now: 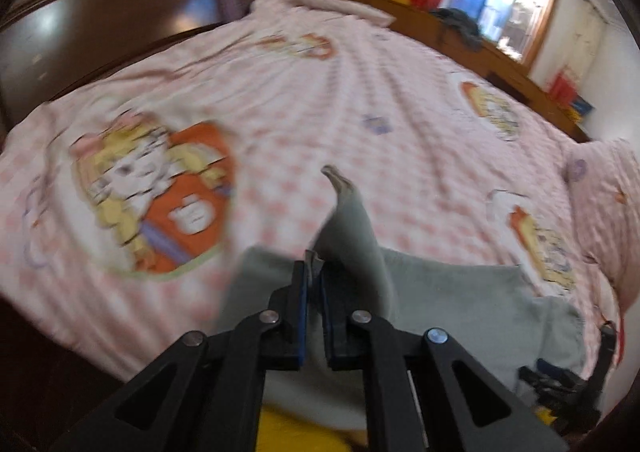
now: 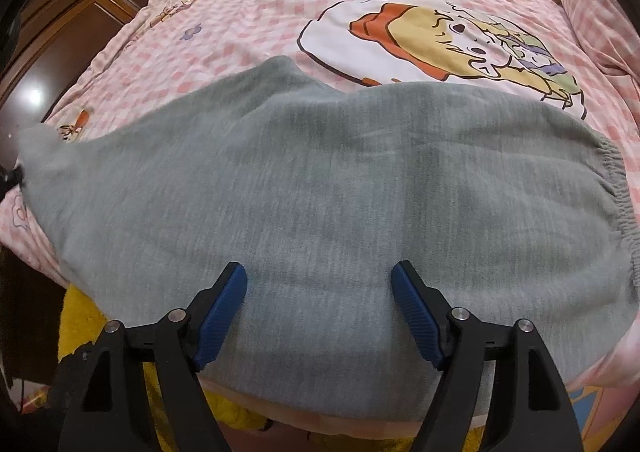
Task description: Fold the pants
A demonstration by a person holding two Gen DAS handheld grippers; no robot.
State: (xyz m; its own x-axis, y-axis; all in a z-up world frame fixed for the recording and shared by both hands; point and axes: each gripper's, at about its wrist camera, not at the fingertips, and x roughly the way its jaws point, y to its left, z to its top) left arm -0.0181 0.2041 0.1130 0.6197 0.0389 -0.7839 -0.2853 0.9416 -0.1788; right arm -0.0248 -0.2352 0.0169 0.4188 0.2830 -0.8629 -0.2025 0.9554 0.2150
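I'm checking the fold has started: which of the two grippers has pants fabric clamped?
The left gripper: its blue pads are shut on a raised fold of the grey pants. The right gripper hangs over the flat cloth with its jaws wide apart.

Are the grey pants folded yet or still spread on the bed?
Mostly spread: the grey pants lie flat across the bed, elastic waistband showing. One end is lifted, pinched in the shut left gripper.
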